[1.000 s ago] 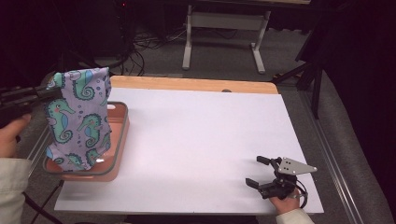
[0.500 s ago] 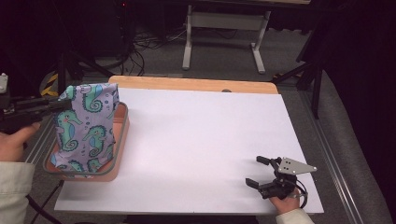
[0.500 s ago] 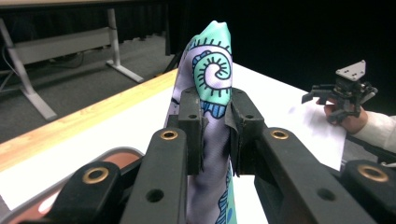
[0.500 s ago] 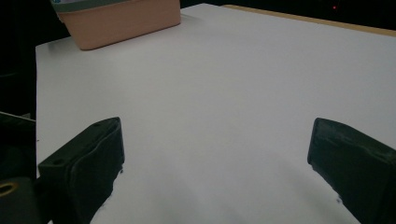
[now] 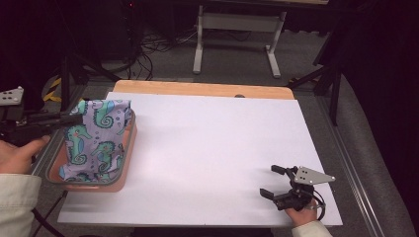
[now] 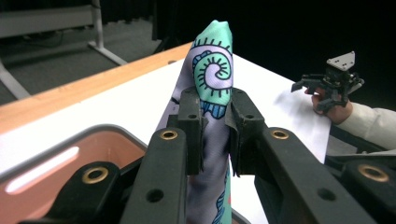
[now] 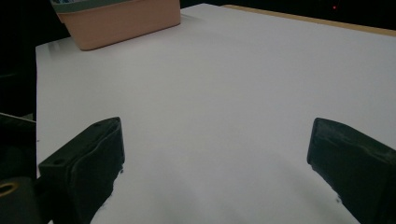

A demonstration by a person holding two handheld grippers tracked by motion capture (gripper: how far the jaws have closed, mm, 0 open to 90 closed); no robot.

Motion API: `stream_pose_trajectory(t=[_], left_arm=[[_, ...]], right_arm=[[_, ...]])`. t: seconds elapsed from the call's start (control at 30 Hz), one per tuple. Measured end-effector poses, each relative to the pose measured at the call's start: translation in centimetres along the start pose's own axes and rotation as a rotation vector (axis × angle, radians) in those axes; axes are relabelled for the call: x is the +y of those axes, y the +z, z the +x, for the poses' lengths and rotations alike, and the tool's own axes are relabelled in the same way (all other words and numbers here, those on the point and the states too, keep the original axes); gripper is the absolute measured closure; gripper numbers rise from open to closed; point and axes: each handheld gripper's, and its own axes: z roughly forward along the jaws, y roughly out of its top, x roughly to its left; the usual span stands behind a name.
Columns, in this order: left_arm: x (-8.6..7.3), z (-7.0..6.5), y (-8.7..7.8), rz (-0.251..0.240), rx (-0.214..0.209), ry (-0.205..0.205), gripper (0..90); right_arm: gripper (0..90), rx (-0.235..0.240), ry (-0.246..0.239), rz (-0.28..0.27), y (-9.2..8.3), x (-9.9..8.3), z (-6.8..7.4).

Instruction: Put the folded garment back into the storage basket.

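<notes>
Table (image 5: 212, 148), white-topped, bare across the middle. Tray (image 5: 129, 148), salmon plastic, at the near left edge. Seahorse-print cloth (image 5: 96, 143): light, limp, draping into the tray with its lower folds already settled; you hold one pinched fold, so expect it to slump. Left gripper (image 6: 216, 116) clamped on that fold. Right gripper (image 5: 277, 181), near right, jaws apart, holding nothing.

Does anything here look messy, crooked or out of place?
Only the seahorse cloth: it is half in the pink tray, its top edge pinched by the left gripper and standing above the rim. The right gripper rests open on the white sheet. Nothing looks spilled or damaged.
</notes>
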Motion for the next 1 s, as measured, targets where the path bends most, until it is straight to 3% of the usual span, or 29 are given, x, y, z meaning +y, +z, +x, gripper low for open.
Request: stream_pose_trajectory(t=[0.23, 0.8, 1.0], left_arm=[[-0.7, 0.5, 1.0, 0.025, -0.019, -0.022, 78.1], [-2.5, 3.8, 2.6, 0.064, 0.023, -0.122, 77.4], [-3.5, 5.1, 3.0, 0.096, 0.082, -0.161, 77.1]], right_arm=[[4.6, 0.001, 0.001, -0.003, -0.1, 0.0, 0.0], [4.7, 0.002, 0.008, -0.014, -0.2, 0.0, -0.1], [4.7, 0.005, 0.009, -0.010, -0.1, 0.0, -0.1]])
